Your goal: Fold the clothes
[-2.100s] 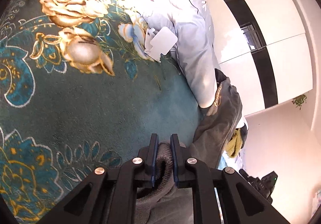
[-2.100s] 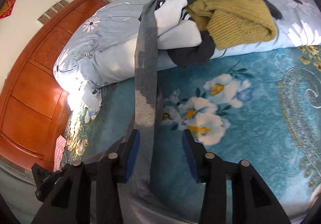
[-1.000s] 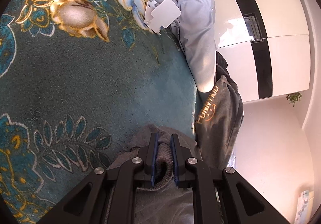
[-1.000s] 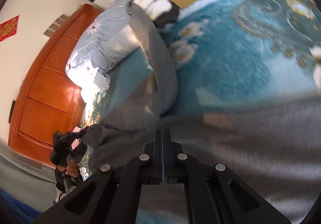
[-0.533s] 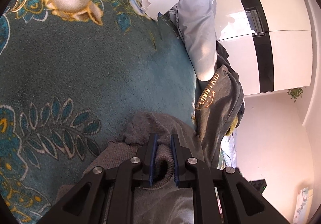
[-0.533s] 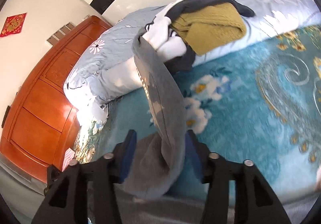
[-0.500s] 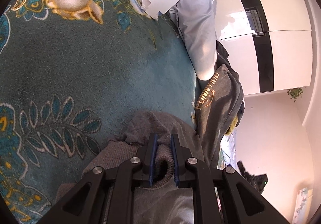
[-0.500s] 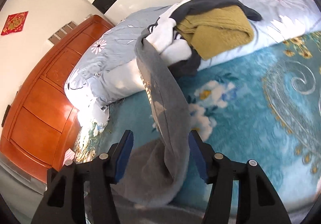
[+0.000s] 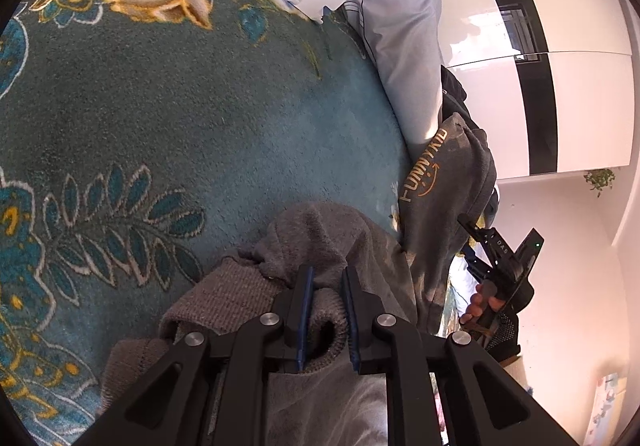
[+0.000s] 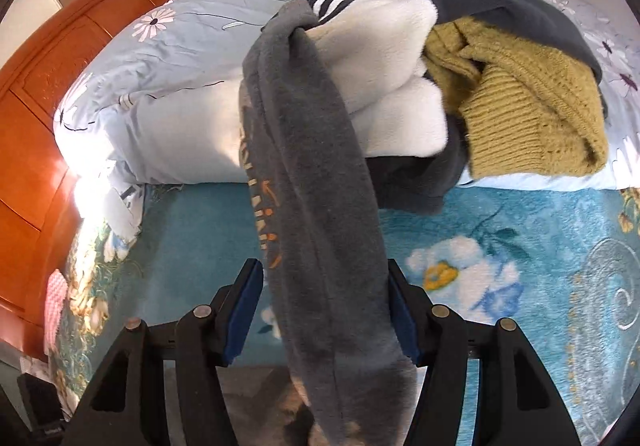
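**Left gripper pinching the hem, right gripper loose around the sweatshirt**

The left gripper (image 9: pixel 325 310) is clamping the grey sweatshirt (image 9: pixel 436 206)'s ribbed hem on the bed (image 9: pixel 168 118). The right gripper (image 10: pixel 322 310) is standing wide, the soft, limp garment hanging between its pads, apparently unpressed. It is likely drooping wherever unsupported; hem and shoulder edges suit gripping. Only the right view is showing the clothes pile (image 10: pixel 500 86); only the left is showing the hem.

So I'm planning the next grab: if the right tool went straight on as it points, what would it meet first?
Probably the grey sweatshirt already lying between the right tool's open jaws; beyond it, the clothes pile, though depth is unclear.
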`<state>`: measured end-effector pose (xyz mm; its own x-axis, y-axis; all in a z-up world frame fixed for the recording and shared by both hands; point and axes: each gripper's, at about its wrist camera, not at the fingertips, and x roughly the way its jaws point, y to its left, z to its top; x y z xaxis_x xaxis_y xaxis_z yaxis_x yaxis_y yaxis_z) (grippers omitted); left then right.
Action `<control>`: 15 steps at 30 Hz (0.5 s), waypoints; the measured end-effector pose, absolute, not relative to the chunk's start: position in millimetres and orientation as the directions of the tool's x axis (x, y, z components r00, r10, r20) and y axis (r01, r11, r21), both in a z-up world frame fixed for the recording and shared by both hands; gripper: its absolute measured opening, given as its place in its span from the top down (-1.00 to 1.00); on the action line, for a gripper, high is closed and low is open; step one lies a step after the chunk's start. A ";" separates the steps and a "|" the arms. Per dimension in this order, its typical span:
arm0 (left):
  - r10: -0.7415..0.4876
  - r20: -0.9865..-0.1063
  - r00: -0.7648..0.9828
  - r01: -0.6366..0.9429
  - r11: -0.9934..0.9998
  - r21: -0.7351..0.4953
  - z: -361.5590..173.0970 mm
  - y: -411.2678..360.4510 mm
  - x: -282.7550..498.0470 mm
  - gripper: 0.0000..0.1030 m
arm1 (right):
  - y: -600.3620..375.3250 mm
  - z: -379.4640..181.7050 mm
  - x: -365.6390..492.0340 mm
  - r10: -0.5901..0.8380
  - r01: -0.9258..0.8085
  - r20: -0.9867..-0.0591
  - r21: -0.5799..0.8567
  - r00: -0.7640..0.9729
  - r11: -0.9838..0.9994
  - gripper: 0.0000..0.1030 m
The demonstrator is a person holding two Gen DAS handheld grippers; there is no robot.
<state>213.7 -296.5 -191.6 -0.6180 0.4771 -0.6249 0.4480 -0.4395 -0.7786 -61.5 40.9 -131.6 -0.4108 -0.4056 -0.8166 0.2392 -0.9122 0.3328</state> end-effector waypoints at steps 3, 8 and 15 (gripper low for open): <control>0.474 -0.632 -0.613 0.451 -0.447 -0.772 -190.9 -295.2 214.1 0.67 | 33.9 -129.1 -60.4 -0.432 0.225 -0.821 0.372 -0.373 -0.901 0.93; 0.450 -0.638 -0.625 0.436 -0.477 -0.763 -184.0 -293.0 206.2 0.67 | 81.9 -92.3 -57.8 -0.605 0.207 -0.677 0.578 -0.419 -0.790 0.95; 0.453 -0.605 -0.655 0.363 -0.513 -0.778 -176.9 -284.7 195.5 0.69 | 257.9 -15.6 27.0 -0.541 0.161 -0.379 0.689 -0.751 -0.707 0.95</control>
